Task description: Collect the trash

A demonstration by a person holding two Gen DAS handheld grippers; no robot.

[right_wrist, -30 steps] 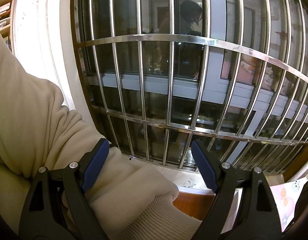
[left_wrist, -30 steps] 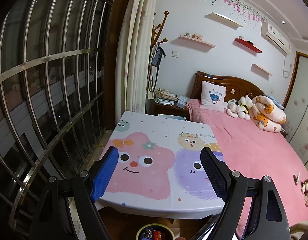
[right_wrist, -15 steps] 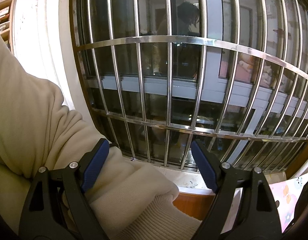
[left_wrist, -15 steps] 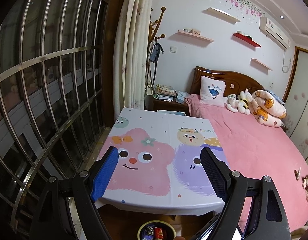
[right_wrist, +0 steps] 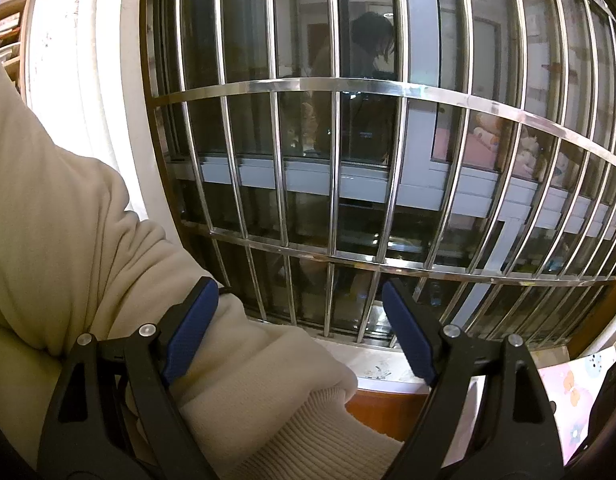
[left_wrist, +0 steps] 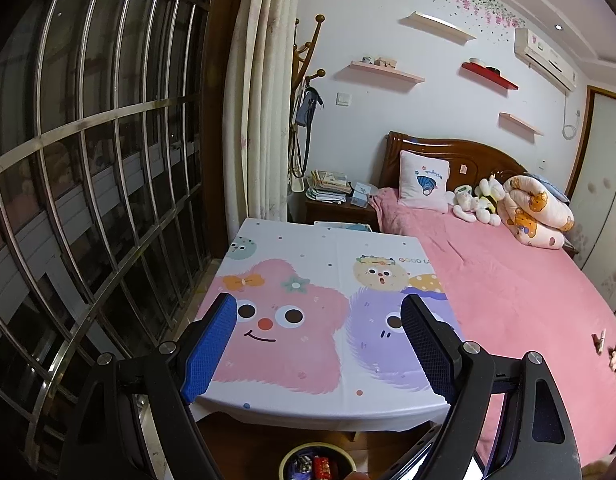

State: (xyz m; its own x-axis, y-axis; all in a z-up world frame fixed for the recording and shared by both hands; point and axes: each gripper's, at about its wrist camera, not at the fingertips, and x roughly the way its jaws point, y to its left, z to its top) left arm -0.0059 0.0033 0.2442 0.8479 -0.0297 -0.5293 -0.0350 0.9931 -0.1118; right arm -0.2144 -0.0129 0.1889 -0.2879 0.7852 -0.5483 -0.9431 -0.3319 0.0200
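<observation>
We hold both black, blue-padded grippers, left gripper [left_wrist: 318, 344] and right gripper [right_wrist: 299, 330], wide open and empty, ready; the round trash-filled bin [left_wrist: 318, 462] waits near, below the cartoon-print table [left_wrist: 328, 264].

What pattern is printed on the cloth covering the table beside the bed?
The tablecloth is white with cartoon fuzzy monsters, one pink and one purple; the left wrist view shows it best.

Black claw [right_wrist: 299, 320] frames, blue pads [left_wrist: 209, 350], cream ribbed sleeve [right_wrist: 267, 392].

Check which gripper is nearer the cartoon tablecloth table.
Left. The left gripper hangs over the table's near edge; the right gripper faces the window bars, table off to its side.
</observation>
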